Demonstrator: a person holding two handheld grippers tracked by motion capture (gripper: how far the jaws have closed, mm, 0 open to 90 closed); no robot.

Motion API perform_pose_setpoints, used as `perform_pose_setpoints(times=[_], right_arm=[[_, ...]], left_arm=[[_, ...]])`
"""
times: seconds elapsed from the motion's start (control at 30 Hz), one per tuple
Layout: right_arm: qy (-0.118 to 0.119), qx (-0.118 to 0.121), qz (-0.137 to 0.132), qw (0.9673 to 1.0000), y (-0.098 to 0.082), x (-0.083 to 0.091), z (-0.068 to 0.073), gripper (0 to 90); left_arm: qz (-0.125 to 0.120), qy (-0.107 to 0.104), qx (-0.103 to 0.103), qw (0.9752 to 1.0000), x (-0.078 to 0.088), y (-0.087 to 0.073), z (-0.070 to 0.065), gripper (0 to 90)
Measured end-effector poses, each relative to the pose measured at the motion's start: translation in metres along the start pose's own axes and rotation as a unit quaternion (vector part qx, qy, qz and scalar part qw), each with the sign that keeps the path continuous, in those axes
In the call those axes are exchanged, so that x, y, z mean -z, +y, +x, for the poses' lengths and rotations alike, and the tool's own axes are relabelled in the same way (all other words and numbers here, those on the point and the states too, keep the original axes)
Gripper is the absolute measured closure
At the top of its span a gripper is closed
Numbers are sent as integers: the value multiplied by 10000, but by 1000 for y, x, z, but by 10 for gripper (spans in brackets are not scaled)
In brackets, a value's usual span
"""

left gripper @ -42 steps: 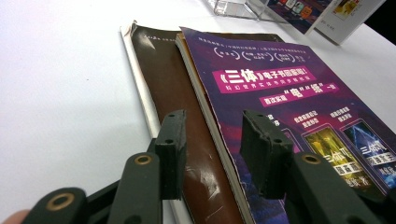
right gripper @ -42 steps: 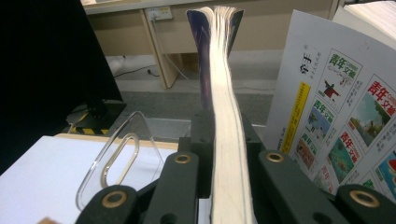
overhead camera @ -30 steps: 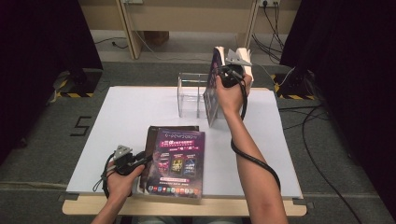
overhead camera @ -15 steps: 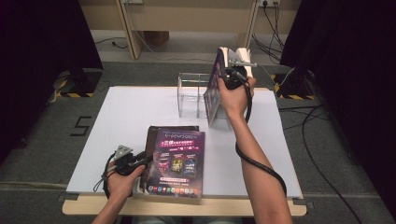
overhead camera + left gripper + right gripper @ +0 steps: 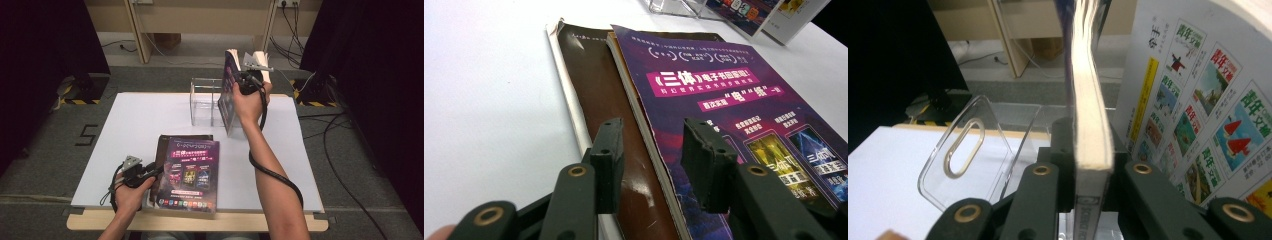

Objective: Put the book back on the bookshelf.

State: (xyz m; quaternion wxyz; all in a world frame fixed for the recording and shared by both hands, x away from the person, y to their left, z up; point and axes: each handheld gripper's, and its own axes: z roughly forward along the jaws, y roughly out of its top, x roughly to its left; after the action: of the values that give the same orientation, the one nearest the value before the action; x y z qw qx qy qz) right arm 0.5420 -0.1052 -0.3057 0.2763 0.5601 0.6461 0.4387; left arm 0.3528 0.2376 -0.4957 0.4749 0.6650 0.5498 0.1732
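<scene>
Lowest in the high view, left gripper (image 5: 159, 170) held low at the bottom left of the white table (image 5: 135, 125), jaws parted and holding nothing, tips at the left edge of the stack of books. In the left gripper view, black jaws apart over the edge where the glossy purple paperback with white and yellow print (image 5: 744, 115) lies on top of the dark brown book (image 5: 599, 95), the brown one showing along the purple cover's left side. Same stack at the bottom centre of the high view, purple paperback (image 5: 192, 170) uppermost, brown book (image 5: 165, 145) jutting out at its upper left. Further up, right of centre, right gripper (image 5: 239, 84) raised above the table, clamped on an upright purple-covered book (image 5: 229, 95) by its edge; in the right gripper view, cream page edge (image 5: 1090, 125) pinched between the jaws. Just beside it to the left, the clear acrylic stand (image 5: 205, 102) at the table's far edge. At the right of the right gripper view, a white book cover with small coloured pictures (image 5: 1198, 100).
</scene>
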Motion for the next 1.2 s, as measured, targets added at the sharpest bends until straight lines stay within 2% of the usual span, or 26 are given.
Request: perform_pose_setpoints(times=[0.03, 0.1, 0.27, 0.43, 0.57, 1.2], right_arm=[[0, 0, 0, 10000, 0, 0, 0, 796], [-8, -39, -2, 10000, -1, 2, -4, 740], [129, 1, -24, 9999, -7, 10, -6, 663], [165, -24, 28, 9999, -13, 15, -7, 656], [240, -89, -36, 9997, -18, 23, -7, 645], [351, -77, -9, 9994, -37, 43, -12, 632]], left_arm=[[0, 0, 0, 10000, 0, 0, 0, 597], [-20, -7, -12, 10000, 0, 0, -2, 596], [-1, -5, -36, 10000, -1, 0, -3, 593], [-12, 4, -31, 10000, -1, 0, -4, 582], [-9, -19, -44, 10000, -2, 1, -5, 579], [0, -39, -48, 10000, -11, 5, -7, 558]])
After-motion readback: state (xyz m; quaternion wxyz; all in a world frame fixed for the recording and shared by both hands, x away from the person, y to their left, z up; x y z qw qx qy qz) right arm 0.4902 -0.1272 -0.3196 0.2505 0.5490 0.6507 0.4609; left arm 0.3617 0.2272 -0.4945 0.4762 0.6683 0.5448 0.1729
